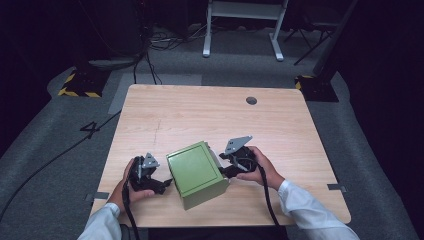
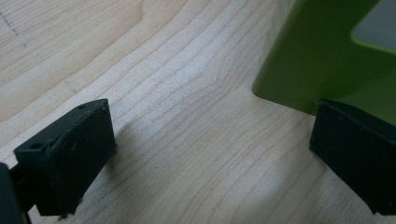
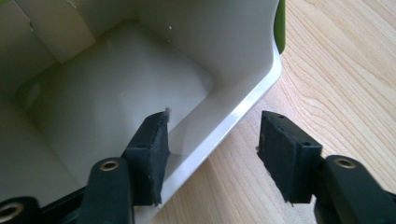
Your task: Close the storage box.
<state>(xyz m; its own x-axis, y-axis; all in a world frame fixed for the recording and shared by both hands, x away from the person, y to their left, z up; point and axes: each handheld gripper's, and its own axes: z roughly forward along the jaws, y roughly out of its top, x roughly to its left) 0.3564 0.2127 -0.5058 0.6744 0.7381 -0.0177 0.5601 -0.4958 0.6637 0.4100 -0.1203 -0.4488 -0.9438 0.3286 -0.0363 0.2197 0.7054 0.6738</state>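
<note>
While dark grey carpet surrounds the wooden table (image 1: 200, 107), the green box (image 1: 194, 168) lies on its side at the near edge. My right gripper (image 3: 212, 156) straddles its pale rim, jaws apart; my left gripper (image 2: 205, 154) stands open, one pad seemingly touching the box.

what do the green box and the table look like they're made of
Green box: seems moulded plastic, smooth with a soft sheen, rounded rim, pale grey-white inside in the right gripper view. Table: light wood or wood-look laminate, matte, with printed-looking grain lines; which one is unclear.
</note>
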